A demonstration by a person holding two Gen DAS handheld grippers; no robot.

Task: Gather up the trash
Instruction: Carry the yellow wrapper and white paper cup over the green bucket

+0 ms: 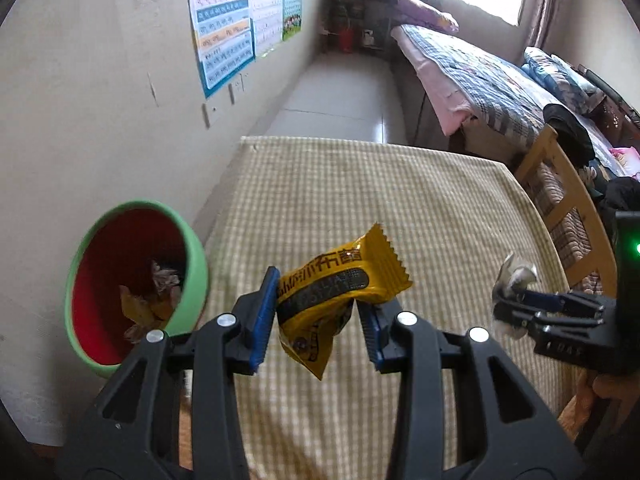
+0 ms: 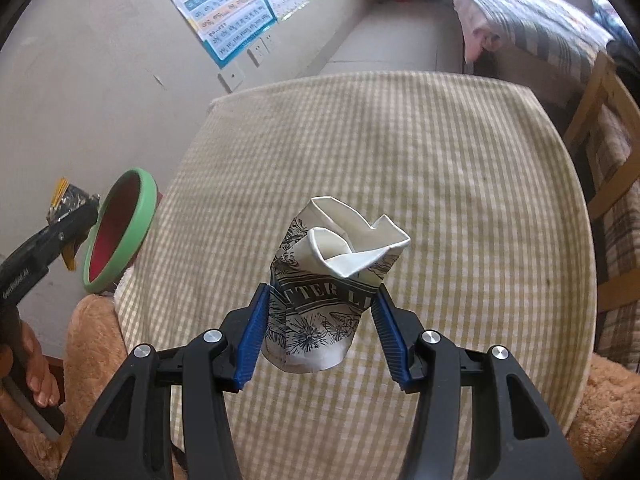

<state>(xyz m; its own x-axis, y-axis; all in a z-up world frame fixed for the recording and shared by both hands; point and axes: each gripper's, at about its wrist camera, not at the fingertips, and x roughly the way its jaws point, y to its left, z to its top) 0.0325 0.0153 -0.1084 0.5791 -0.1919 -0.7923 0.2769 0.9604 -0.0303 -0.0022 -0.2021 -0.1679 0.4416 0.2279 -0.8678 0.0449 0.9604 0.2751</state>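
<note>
My left gripper [image 1: 316,292] is shut on a yellow snack wrapper [image 1: 340,280], held in the air over the checked tablecloth [image 1: 360,200]. To its left stands a bin with a green rim [image 1: 196,280] and a red inside, tilted toward me, with crumpled wrappers in it. My right gripper [image 2: 322,290] is shut on a crumpled white paper cup [image 2: 340,240] with dark print, above the cloth [image 2: 400,160]. The right wrist view shows the left gripper [image 2: 80,216] just left of the bin's rim [image 2: 136,204]. In the left wrist view the right gripper [image 1: 516,300] hangs at the right.
A wall with posters [image 1: 224,28] runs close behind the bin. A wooden chair [image 1: 560,184] stands at the table's right edge, with a bed [image 1: 480,68] beyond it. A tan plush cushion [image 2: 92,340] lies at the near left. A person's hand [image 2: 36,380] grips the left handle.
</note>
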